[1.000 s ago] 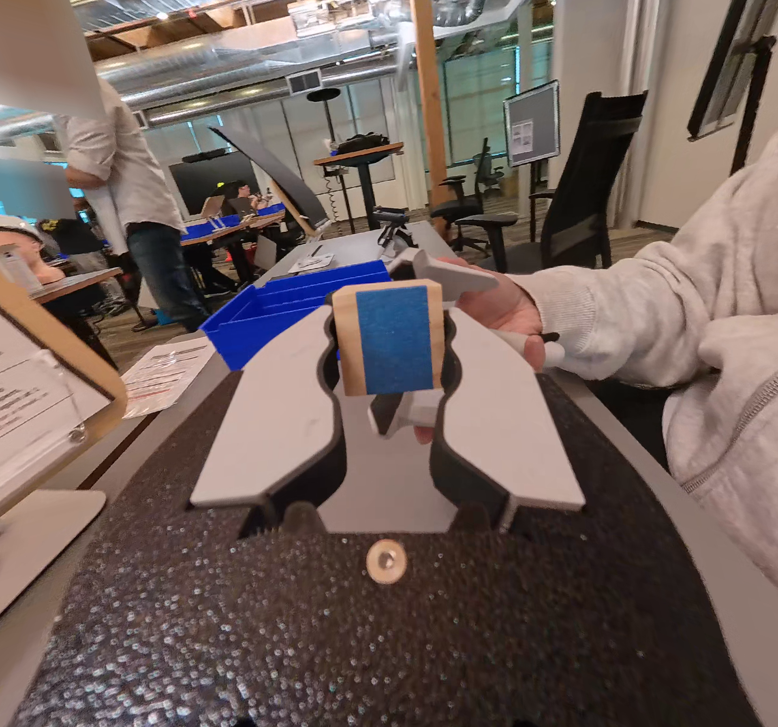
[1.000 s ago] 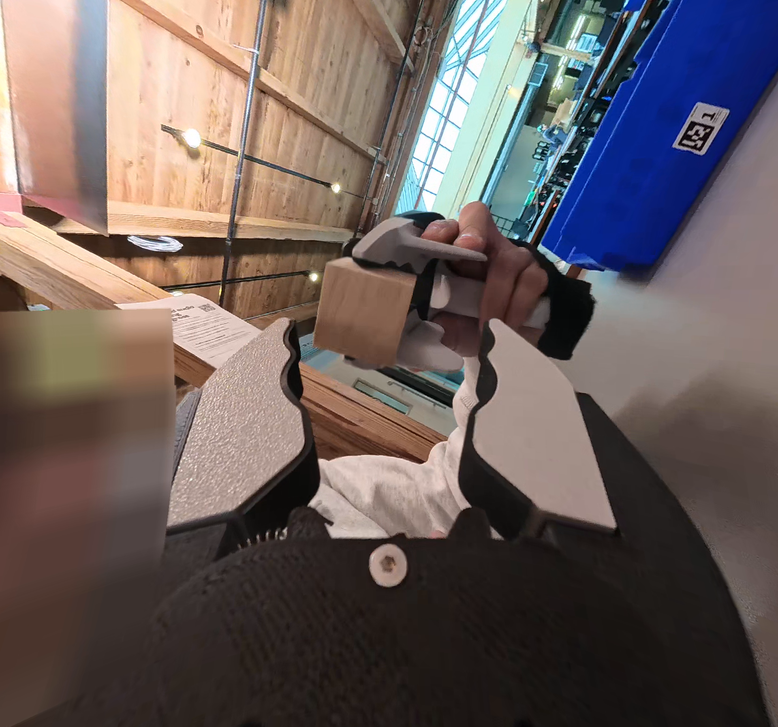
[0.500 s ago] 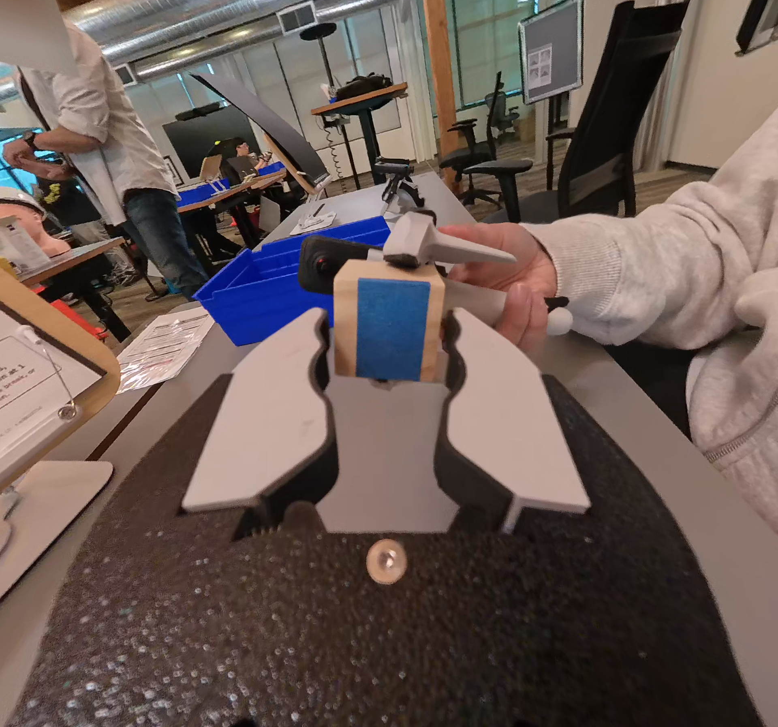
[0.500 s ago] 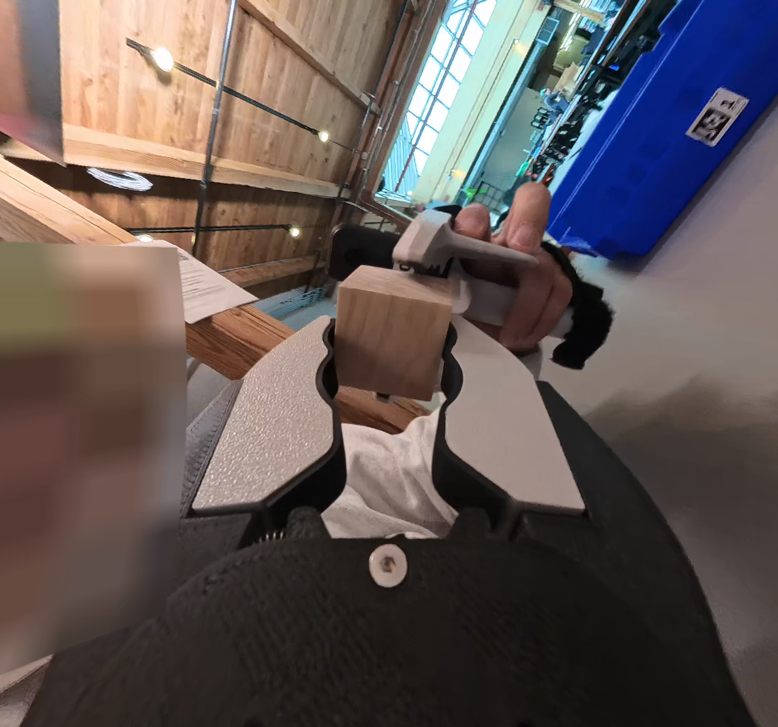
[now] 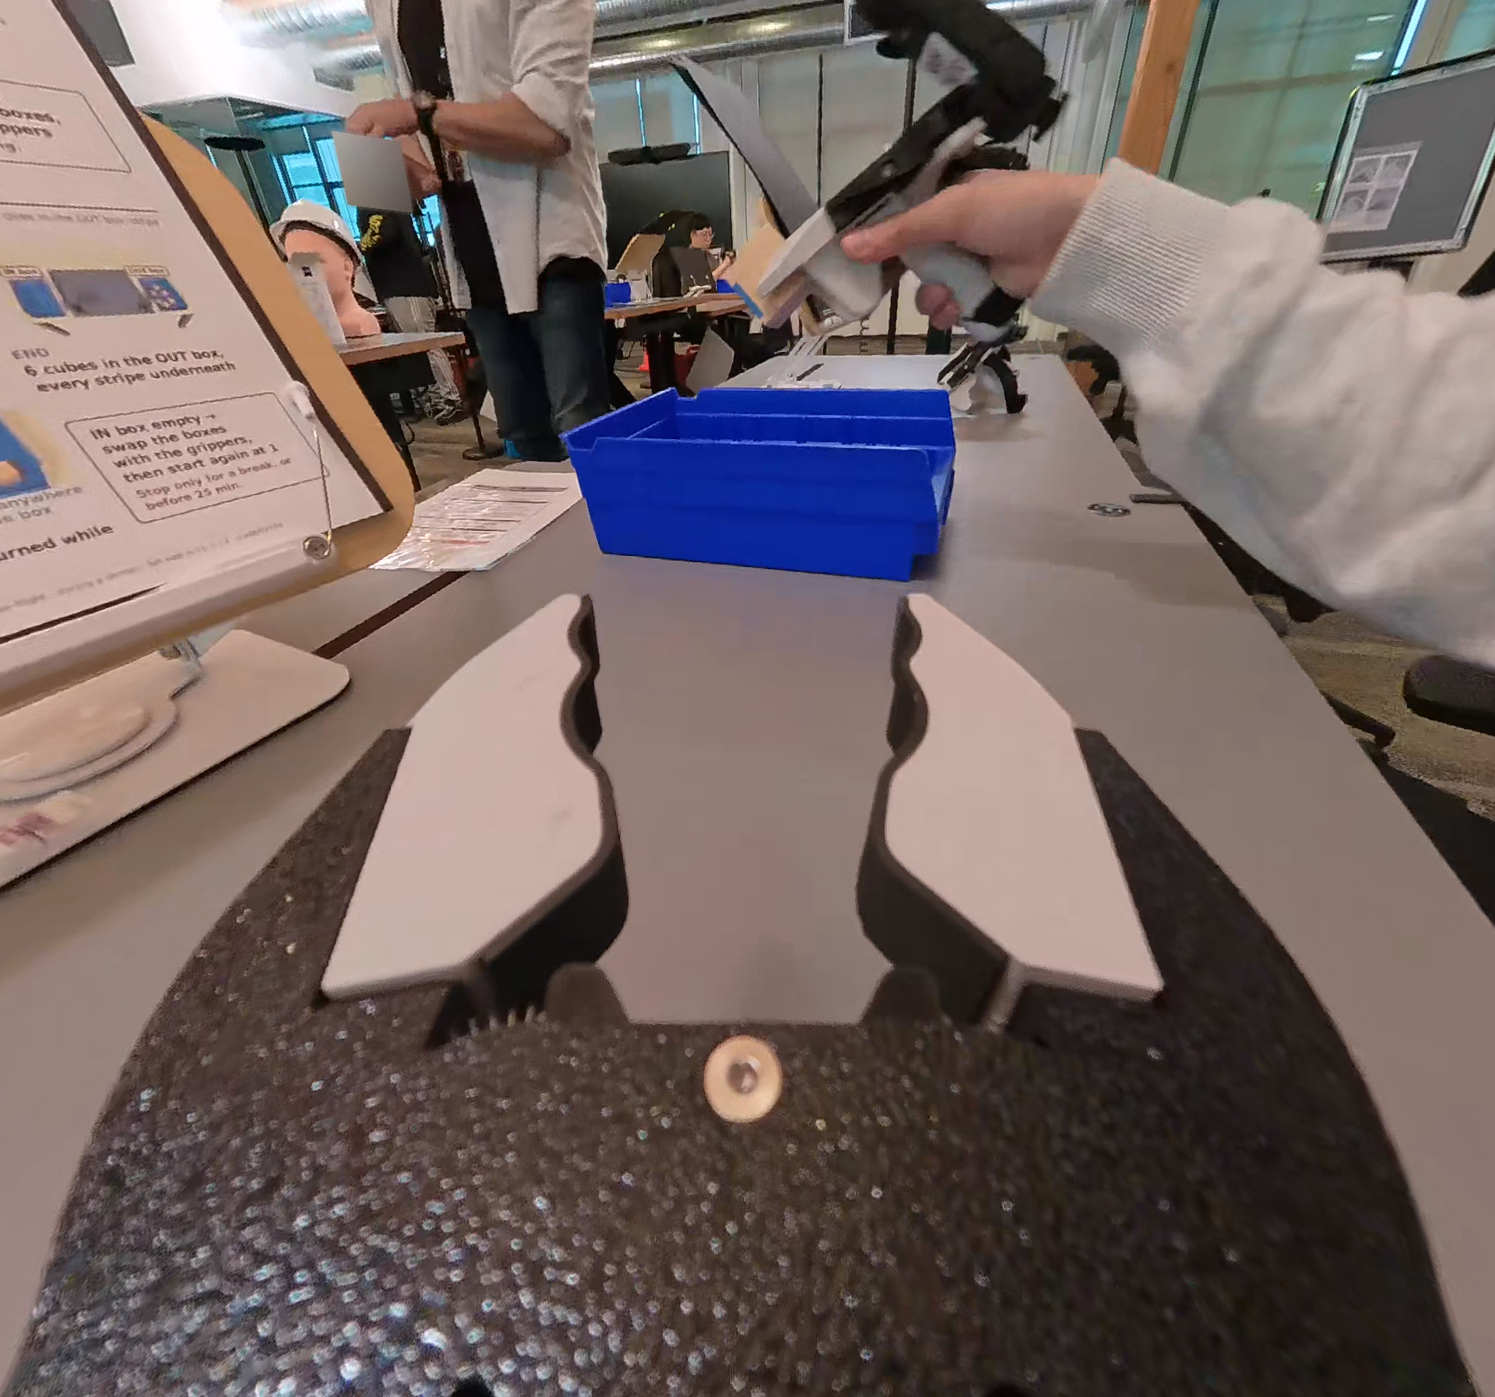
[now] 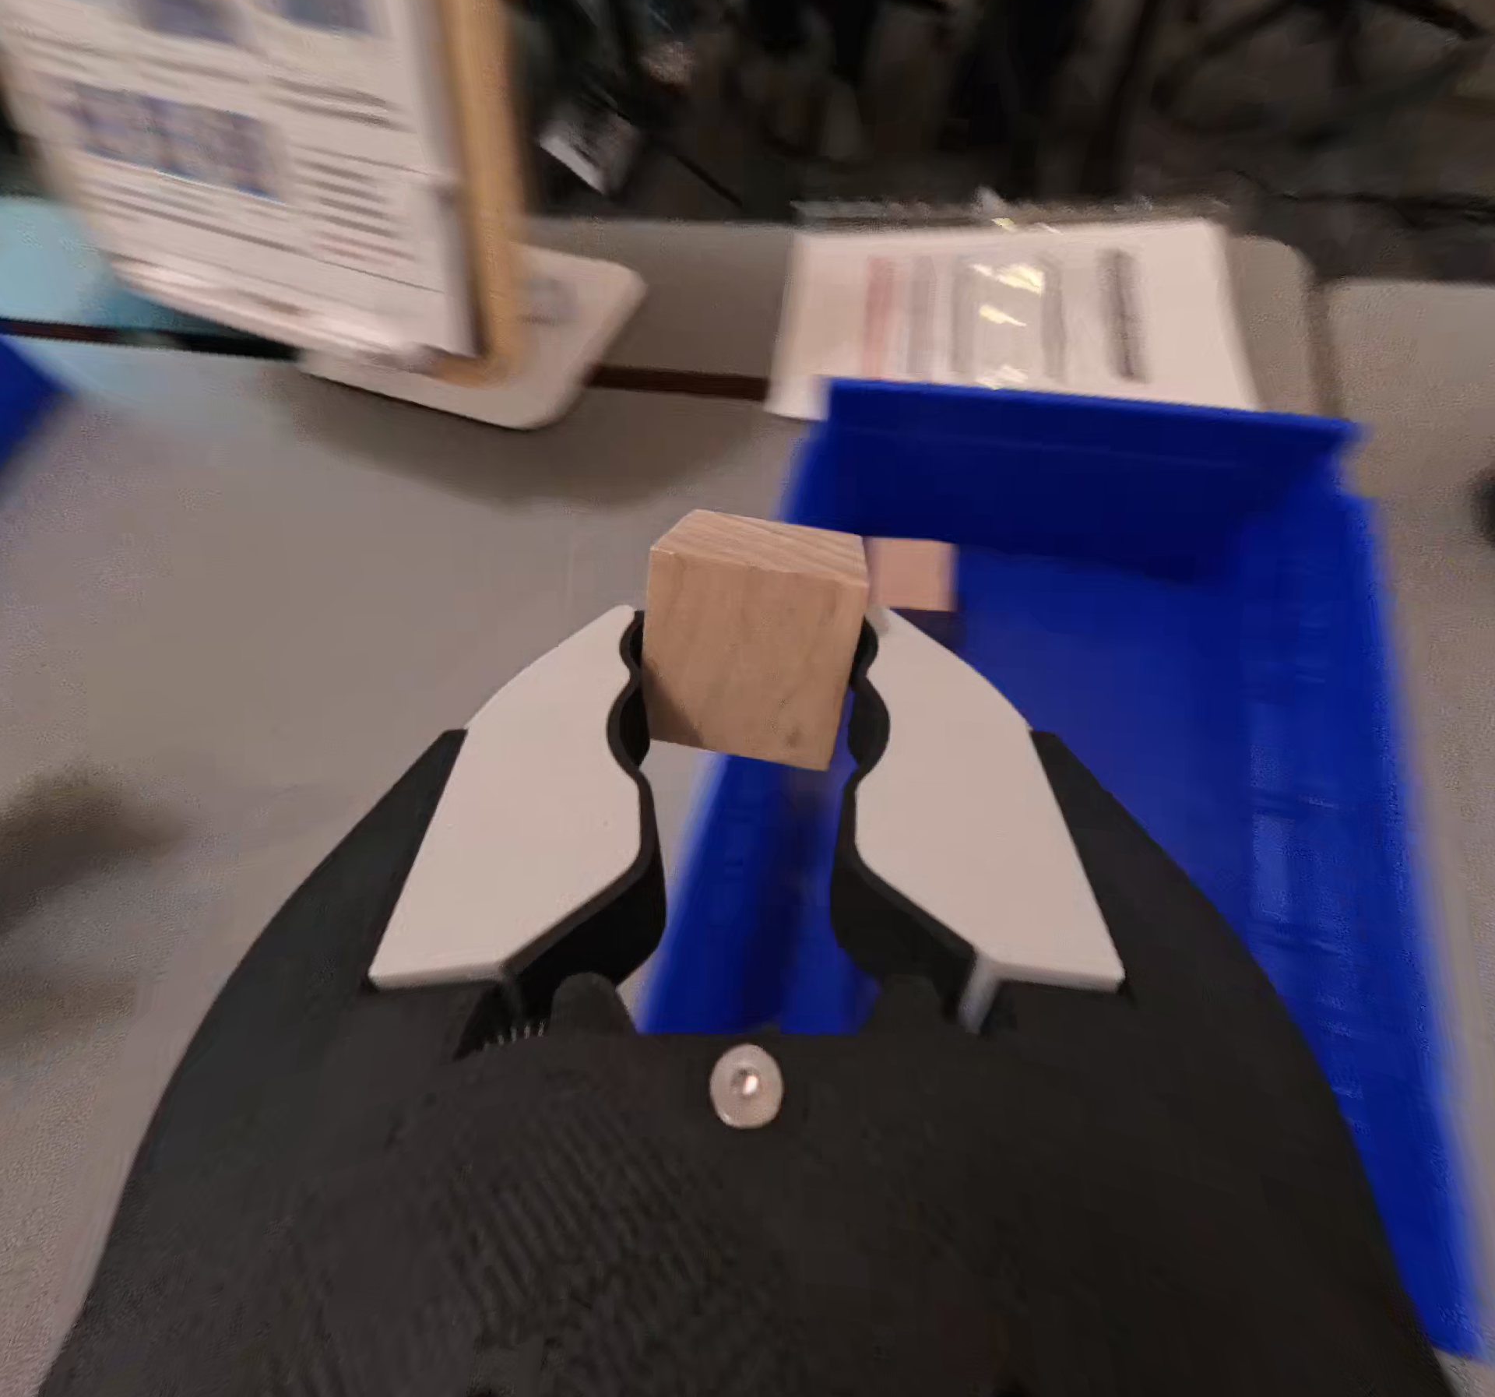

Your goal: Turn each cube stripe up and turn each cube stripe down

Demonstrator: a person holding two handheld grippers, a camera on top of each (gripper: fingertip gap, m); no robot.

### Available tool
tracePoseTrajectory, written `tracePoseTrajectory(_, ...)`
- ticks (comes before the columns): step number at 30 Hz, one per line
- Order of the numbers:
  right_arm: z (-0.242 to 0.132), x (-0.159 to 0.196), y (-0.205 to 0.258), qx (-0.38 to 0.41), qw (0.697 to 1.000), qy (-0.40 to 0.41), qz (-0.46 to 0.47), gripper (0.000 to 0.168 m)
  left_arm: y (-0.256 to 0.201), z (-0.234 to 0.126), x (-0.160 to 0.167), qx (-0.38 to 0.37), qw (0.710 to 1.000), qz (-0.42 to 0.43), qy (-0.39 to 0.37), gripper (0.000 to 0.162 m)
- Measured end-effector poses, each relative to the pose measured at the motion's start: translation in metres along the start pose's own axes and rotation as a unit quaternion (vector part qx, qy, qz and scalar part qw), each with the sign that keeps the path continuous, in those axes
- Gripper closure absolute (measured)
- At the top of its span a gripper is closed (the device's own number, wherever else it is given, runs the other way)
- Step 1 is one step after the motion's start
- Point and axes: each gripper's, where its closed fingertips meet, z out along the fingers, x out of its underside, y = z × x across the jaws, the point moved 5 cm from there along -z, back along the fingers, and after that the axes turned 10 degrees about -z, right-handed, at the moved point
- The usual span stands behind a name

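So we've got the cube (image 6: 756, 650) pinched between the right gripper (image 6: 752, 630) tips, jaws closed snug on its two side faces, plain wood facing us. The blue bin (image 6: 1149, 630) sits just ahead and below the jaws, slightly to their right, another cube (image 6: 914, 575) already lying inside. From the other side a sliver of blue stripe shows on the far face. Our left gripper (image 5: 744, 614) hangs wide open and empty, well back, so the right one is clearly nearer for the drop, we reckon.
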Motion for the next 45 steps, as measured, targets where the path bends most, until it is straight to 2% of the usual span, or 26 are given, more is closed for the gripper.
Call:
tracePoseTrajectory(3, 0.035, 0.016, -0.068, 0.057, 0.994, 0.093, 0.005, 0.120, 0.002, 0.000, 0.002, -0.003, 1.000, -0.007, 0.004, 0.094)
tracePoseTrajectory(7, 0.075, 0.052, -0.117, 0.092, 0.970, 0.223, -0.010, 0.120, 0.004, -0.003, 0.004, 0.000, 1.000, -0.022, -0.001, 0.096)
tracePoseTrajectory(9, 0.089, 0.067, -0.127, 0.084, 0.960, 0.268, -0.005, 0.120, 0.005, -0.004, 0.005, -0.001, 1.000, -0.023, 0.000, 0.096)
tracePoseTrajectory(16, 0.115, 0.079, -0.135, 0.059, 0.949, 0.311, 0.012, 0.119, 0.004, -0.004, 0.004, 0.009, 0.999, -0.032, -0.001, 0.096)
tracePoseTrajectory(24, 0.136, 0.092, -0.124, 0.032, 0.937, 0.347, 0.006, 0.119, -0.002, -0.003, 0.002, 0.020, 0.999, -0.027, 0.000, 0.096)
tracePoseTrajectory(36, 0.140, 0.100, -0.119, 0.039, 0.934, 0.356, 0.013, 0.119, -0.005, -0.004, -0.001, 0.025, 0.999, -0.023, -0.007, 0.102)
tracePoseTrajectory(40, 0.130, 0.085, -0.120, 0.051, 0.943, 0.328, -0.005, 0.106, -0.007, -0.008, -0.005, 0.028, 0.999, -0.022, -0.018, 0.099)
tracePoseTrajectory(45, 0.101, 0.039, -0.112, 0.077, 0.973, 0.217, -0.001, 0.084, -0.006, -0.013, -0.011, 0.021, 0.999, -0.021, -0.033, 0.097)
